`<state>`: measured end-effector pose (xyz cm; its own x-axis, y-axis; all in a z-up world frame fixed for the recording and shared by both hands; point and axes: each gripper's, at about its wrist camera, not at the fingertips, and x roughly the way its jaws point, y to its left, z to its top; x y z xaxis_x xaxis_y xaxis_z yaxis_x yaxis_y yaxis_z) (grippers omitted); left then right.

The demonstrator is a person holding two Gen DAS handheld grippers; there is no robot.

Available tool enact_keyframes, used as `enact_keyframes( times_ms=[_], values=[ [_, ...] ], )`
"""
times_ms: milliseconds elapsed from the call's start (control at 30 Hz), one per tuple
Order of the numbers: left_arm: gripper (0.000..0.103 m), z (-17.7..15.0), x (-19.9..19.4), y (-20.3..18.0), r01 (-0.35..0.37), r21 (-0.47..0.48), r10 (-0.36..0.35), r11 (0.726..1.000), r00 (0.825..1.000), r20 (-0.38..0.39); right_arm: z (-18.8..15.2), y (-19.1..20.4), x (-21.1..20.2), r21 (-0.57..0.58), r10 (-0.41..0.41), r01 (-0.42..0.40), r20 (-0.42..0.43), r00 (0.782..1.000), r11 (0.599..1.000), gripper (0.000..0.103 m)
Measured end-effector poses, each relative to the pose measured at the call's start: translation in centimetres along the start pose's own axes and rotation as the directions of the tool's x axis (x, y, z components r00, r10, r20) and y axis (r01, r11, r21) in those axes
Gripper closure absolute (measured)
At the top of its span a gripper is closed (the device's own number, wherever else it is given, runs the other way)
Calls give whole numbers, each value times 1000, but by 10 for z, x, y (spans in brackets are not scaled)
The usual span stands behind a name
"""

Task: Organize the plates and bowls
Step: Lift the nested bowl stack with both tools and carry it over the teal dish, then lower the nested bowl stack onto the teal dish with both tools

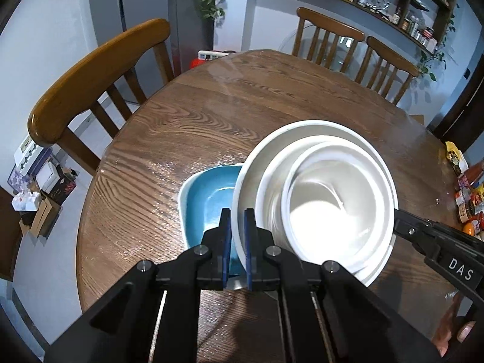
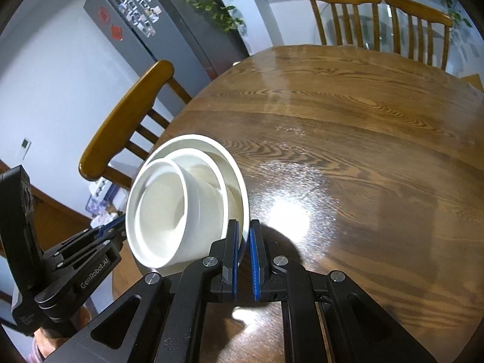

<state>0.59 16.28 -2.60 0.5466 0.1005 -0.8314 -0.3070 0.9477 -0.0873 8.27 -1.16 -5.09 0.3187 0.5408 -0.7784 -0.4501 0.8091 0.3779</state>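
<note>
White glazed ceramic makes up the nested stack of bowls (image 1: 317, 199): a wide shallow one holding two smaller ones, carried tilted above the round brown wooden worktop (image 1: 211, 115). The left tool (image 1: 237, 248) is clenched on the outer bowl's rim at one side, and the right tool (image 2: 243, 260) is clenched on the opposite rim, so the stack spans the gap between the two hands. Both tools point steeply downward. A teal squarish ceramic dish (image 1: 205, 205) lies on the worktop just beyond the left tool, partly under the stack's edge; judging by that, the stack goes down onto or beside it, nearer the left hand.
</note>
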Motion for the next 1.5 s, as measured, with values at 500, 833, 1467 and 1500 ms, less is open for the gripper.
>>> enact_keyframes(
  times_ms=[500, 833, 1467, 1500],
  values=[
    [100, 3, 32, 31, -32, -41, 29, 999, 996, -81, 6, 12, 47, 2, 15, -15, -88, 996, 1000, 92],
    [100, 1, 43, 39, -48, -43, 43, 998, 993, -112, 7, 9, 63, 9, 20, -19, -126, 992, 1000, 92],
    [99, 2, 47, 40, -63, -27, 60, 998, 991, -118, 10, 13, 71, -8, 6, -7, -145, 989, 1000, 92],
    [99, 2, 47, 39, -63, -27, 59, 998, 991, -117, 10, 13, 71, -7, 6, -7, -145, 989, 1000, 92]
  ],
)
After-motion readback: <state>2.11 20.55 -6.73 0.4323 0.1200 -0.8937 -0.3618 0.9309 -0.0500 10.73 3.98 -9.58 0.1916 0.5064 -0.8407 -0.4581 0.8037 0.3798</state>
